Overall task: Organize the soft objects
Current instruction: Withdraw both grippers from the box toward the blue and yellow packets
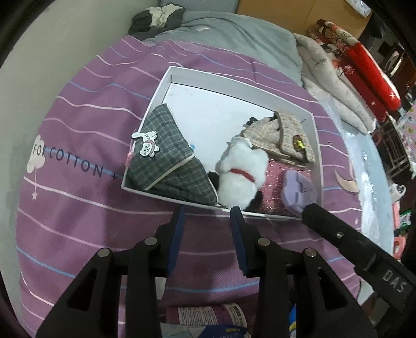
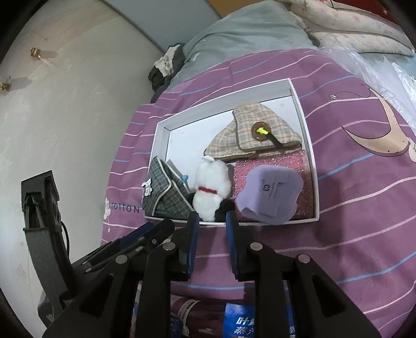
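A white shallow box lies on the purple striped bedspread. In it are a grey plaid pouch with a cat patch, a white plush toy with a red collar, a beige plaid pouch, a pink glittery pad and a purple foam piece. My left gripper is open and empty just in front of the box. My right gripper is open and empty at the box's near edge.
The bedspread surrounds the box. A grey blanket and dark clothes lie at the far end. Rolled quilts and clear plastic lie at the right. A wall is on the left.
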Demonstrator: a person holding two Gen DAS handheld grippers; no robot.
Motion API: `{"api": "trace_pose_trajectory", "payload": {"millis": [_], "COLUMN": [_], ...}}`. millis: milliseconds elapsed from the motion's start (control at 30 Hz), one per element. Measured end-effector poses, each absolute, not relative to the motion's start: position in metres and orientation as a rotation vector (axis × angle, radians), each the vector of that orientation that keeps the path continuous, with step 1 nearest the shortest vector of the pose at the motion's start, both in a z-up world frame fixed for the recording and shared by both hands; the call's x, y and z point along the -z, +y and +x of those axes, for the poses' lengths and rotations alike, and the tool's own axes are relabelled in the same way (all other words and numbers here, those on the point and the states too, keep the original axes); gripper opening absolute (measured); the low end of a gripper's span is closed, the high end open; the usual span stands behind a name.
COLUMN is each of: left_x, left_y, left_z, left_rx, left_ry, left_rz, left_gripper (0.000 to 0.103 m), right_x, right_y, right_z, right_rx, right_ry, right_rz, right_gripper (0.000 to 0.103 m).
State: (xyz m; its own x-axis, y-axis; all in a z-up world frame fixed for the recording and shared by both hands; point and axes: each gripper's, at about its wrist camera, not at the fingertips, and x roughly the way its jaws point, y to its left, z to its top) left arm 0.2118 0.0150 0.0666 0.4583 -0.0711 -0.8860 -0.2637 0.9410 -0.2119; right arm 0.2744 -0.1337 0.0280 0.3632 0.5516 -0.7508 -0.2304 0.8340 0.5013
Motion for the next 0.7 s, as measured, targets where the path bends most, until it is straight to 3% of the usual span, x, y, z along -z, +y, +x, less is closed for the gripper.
{"api": "trace_pose_trajectory", "payload": {"millis": [200,367,700], "left_x": [-0.073,-0.071,-0.075], "left_y": [0.014,0.007,0.000], "left_z": [0.204,0.202,0.185], "left_rx": [-0.020,0.070,0.176], "left_ry": [1.115,1.177,1.240], "left_rz": [-0.372,-0.393,-0.401], "left_gripper": [0.038,0.038,0.038], "right_x": [-0.035,-0.056,-0.069], "right_y": [-0.137,-0.149,-0.180], "right_z": [0.263,0.246,0.207], "right_rx": [-0.513,-0.489,-0.382], "right_ry": [1.137,1.127,1.199], "right_rz": [0.336,0.308,0.147], "right_gripper": [0.022,0.051,0.052]}}
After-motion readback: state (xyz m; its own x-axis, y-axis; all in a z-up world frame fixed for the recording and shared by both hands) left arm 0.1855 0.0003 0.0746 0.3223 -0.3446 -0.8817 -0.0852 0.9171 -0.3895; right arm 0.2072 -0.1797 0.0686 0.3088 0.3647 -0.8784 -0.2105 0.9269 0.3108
